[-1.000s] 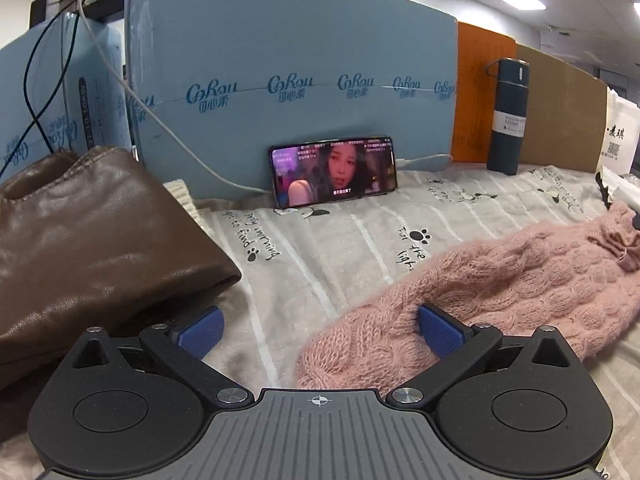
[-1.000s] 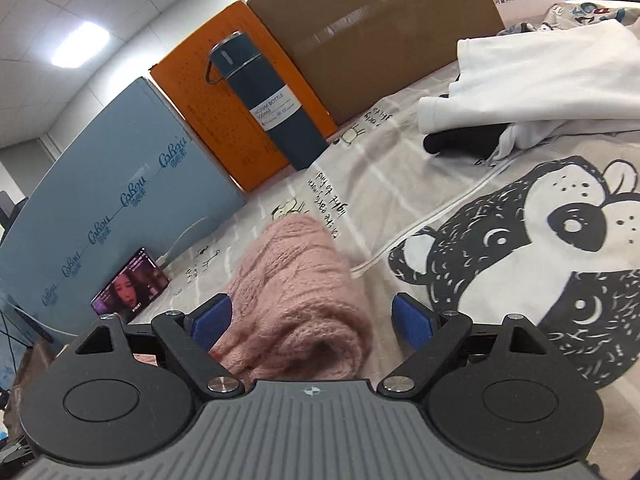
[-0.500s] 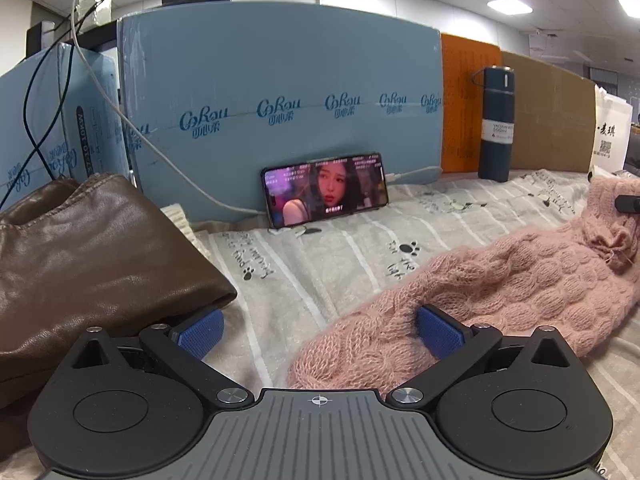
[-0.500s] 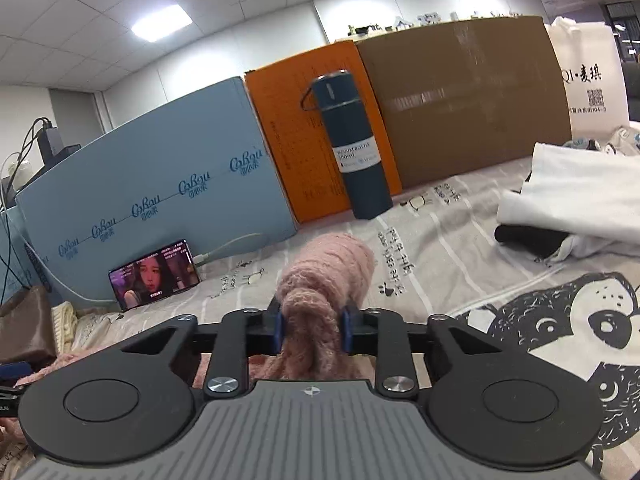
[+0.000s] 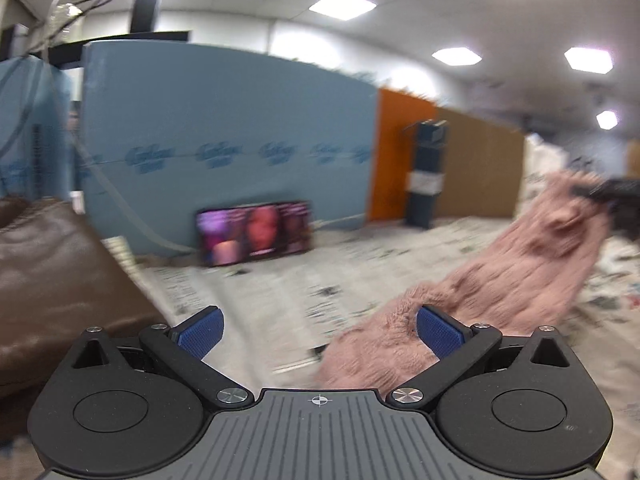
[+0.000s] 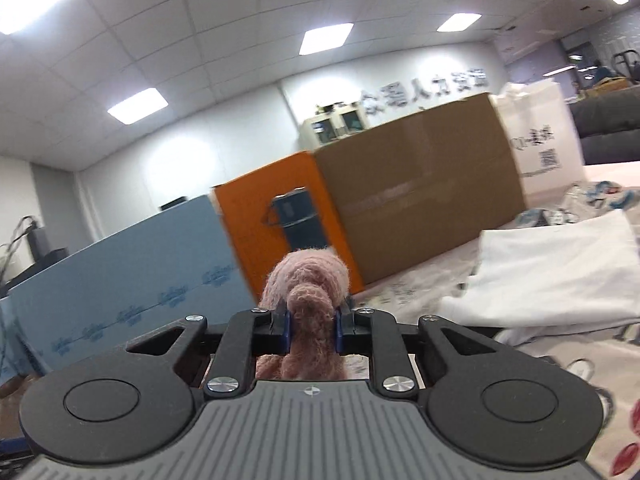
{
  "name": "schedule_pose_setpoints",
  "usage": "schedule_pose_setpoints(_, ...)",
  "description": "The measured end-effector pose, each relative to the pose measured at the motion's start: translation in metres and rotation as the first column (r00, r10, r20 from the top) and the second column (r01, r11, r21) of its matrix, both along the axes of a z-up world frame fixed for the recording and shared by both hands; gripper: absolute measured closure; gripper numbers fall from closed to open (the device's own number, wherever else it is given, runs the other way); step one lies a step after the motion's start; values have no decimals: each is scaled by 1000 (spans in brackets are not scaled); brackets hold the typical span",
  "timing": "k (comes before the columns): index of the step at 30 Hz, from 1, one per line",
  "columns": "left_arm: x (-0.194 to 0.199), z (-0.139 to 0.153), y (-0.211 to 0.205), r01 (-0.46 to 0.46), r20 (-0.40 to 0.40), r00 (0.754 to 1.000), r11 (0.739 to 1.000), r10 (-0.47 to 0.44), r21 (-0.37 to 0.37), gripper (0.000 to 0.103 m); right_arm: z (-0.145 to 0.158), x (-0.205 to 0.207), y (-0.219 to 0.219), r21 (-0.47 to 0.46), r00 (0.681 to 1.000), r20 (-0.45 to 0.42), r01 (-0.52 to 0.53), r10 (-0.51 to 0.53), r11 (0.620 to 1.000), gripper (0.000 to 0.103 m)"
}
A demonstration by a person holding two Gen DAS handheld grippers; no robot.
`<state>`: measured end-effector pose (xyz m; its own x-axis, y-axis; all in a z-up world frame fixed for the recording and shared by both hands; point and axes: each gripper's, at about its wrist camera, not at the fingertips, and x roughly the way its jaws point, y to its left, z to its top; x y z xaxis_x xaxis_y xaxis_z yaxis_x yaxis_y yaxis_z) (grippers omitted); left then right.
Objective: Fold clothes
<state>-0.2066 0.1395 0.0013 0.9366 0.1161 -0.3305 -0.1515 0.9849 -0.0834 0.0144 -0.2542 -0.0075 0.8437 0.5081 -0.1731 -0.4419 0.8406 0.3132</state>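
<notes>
Printed sheet [image 5: 256, 300] carries phone [image 5: 254, 233], apparently jacket [image 5: 52, 280].

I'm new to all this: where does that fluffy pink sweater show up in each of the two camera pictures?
Left wrist view: the pink sweater runs from the lower middle up to the right edge, where the right gripper lifts one end.
Right wrist view: a bunched end of it sits at centre, pinched between the right gripper's pads.
Shared landmark: the dark blue bottle against the orange board.
</notes>
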Motion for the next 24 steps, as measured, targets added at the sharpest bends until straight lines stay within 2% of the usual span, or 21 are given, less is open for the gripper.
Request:
schedule_pose_setpoints(3, 4, -2, -9, 37, -22, 999, 999, -36, 25, 0, -2, 6, -10, -53, 998, 10, 66, -66, 996, 86)
schedule_pose_setpoints(5, 10, -6, -17, 16, -61, 998, 997, -11, 80, 0, -3, 9, -16, -88, 994, 20, 110, -109, 990, 86)
schedule_pose_setpoints(9, 25, -14, -22, -68, -143, 986, 987, 89, 144, 0, -6, -8, 4, -156, 992, 113, 81, -64, 984, 85)
schedule_pose_setpoints(12, 25, -15, -16, -103, -149, 981, 987, 121, 124, 0, -8, -21, 19, -207, 983, 179, 63, -26, 976, 85)
schedule_pose_setpoints(15, 21, -14, -13, -104, -131, 984, 988, 119, 113, 0, -2, -34, 36, -206, 979, 199, -6, 48, 979, 85)
schedule_pose_setpoints(19, 19, -13, -13, -104, -112, 987, 990, 115, 100, 0, -8, -64, 67, -310, 943, 301, -45, 143, 950, 85)
schedule_pose_setpoints(24, 13, -7, -6, -137, -68, 988, 990, 140, 43, 0, -16, -101, 107, -441, 873, 407, -72, 270, 895, 85)
